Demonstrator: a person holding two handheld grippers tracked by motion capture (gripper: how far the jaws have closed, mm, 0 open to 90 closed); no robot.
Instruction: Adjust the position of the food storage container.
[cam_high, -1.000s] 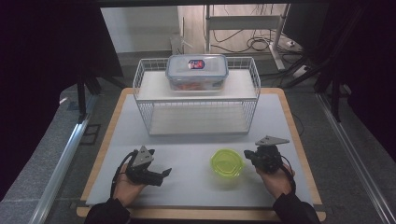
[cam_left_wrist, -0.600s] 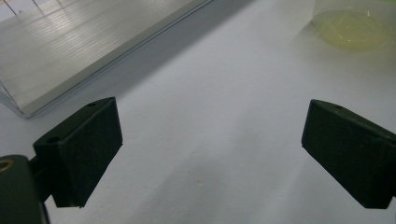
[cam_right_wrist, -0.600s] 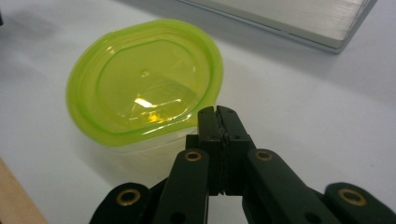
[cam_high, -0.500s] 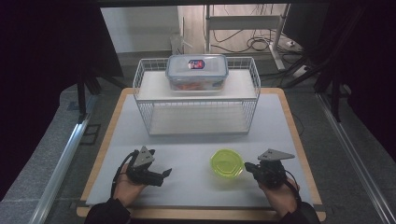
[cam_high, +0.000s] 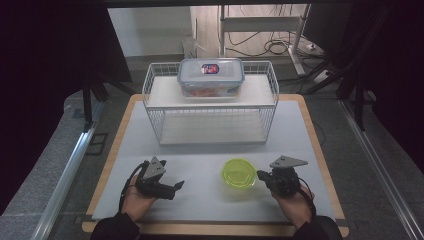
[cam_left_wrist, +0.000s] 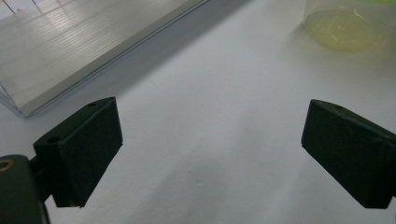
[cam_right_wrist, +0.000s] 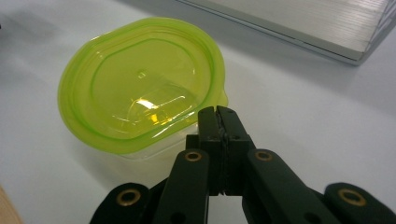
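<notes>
A small clear tub with a lime-green lid (cam_high: 240, 172) stands on the white mat (cam_high: 210, 205), right of the middle. My right gripper (cam_high: 260, 176) is just to its right, pointing at it. In the right gripper view the jaws are pressed together, and my right gripper (cam_right_wrist: 218, 114) has its tips at the green lid's (cam_right_wrist: 140, 84) rim by a small tab; I cannot tell whether they pinch it. My left gripper (cam_high: 175, 187) lies low over the mat at the near left. It (cam_left_wrist: 215, 140) stands wide open with bare mat between its pads (cam_left_wrist: 84, 149), and the tub (cam_left_wrist: 345, 28) is farther off.
A white wire rack (cam_high: 210, 115) stands across the back of the mat. On its upper shelf sits a clear lidded food box (cam_high: 211, 75) with a blue-rimmed lid. A wooden border (cam_high: 320, 150) frames the mat, and beyond it lies the grey floor.
My right gripper has slipped a little toward the near edge of the table, beside the tub. The left gripper and the tub have kept still.
</notes>
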